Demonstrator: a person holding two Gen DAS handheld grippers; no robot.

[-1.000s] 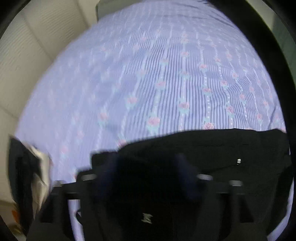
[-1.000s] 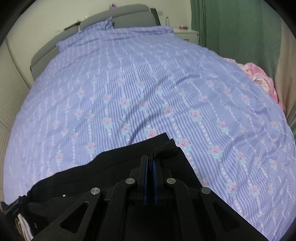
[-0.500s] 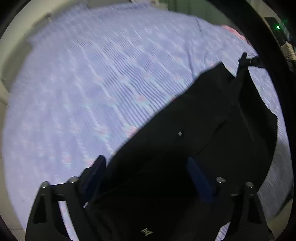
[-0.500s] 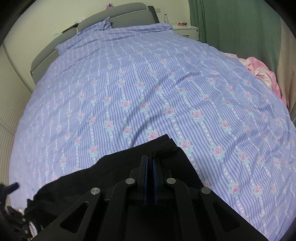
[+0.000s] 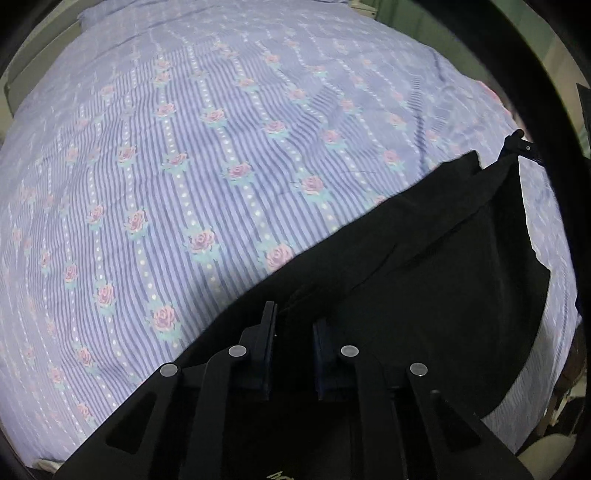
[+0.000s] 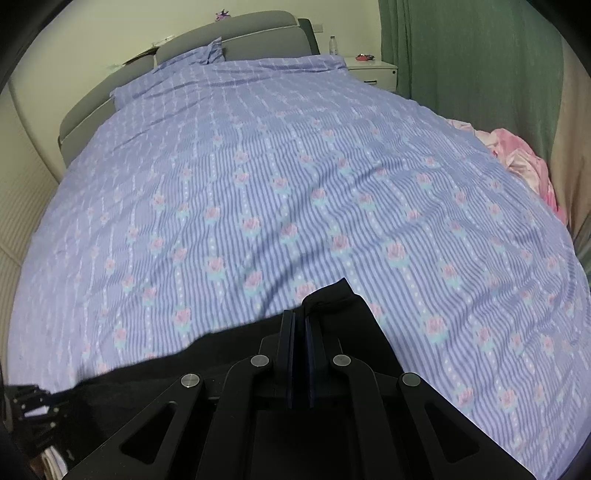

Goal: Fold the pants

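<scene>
The black pants hang stretched between my two grippers above the bed. In the left wrist view my left gripper has its jaws a narrow gap apart with black cloth between them; the cloth runs right to the other gripper. In the right wrist view my right gripper is shut on a bunched corner of the pants. The cloth runs left to the other gripper.
A bed with a purple striped, rose-print cover fills both views. A grey headboard, a white nightstand and green curtains stand beyond it. A pink cloth lies at the bed's right edge.
My left gripper's jaws have closed from wide open to a narrow gap on the cloth, and the gripper has swung across the bed. The right gripper has stayed shut and nearly still.
</scene>
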